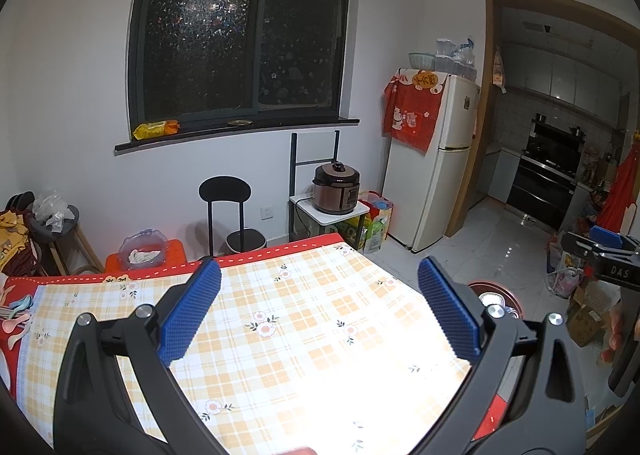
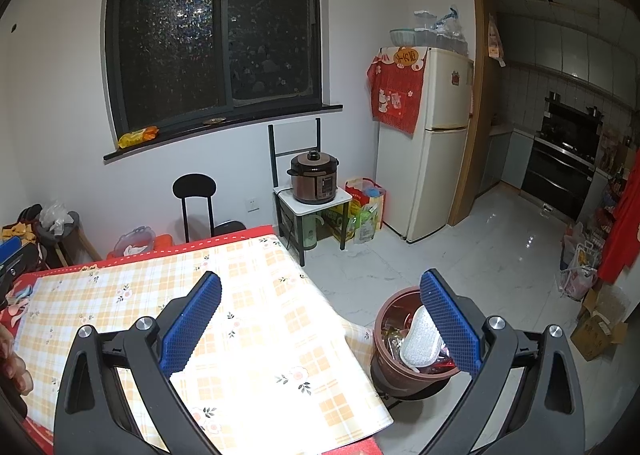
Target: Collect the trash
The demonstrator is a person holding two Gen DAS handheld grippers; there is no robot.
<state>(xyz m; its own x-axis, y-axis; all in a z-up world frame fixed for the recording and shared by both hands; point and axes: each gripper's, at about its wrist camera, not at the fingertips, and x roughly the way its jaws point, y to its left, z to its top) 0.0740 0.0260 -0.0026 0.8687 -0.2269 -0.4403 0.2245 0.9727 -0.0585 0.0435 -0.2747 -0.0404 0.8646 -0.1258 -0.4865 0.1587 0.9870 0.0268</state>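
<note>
Beside the table's right edge, the round brown plastic trash bin (image 2: 412,343) is sitting on the floor, holding a white mesh-textured item (image 2: 420,335), directly under the released, empty right gripper (image 2: 320,319), while the released left gripper (image 1: 320,307) is hovering farther away over the checked tablecloth (image 1: 304,335).

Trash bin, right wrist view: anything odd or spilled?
No spill visible. The trash bin stands upright on the floor beside the table, with a white scrubbing pad sticking up above its rim.

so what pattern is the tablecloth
Orange and white plaid with small flowers and a red border, on the tablecloth; clearest in the left wrist view.
</note>
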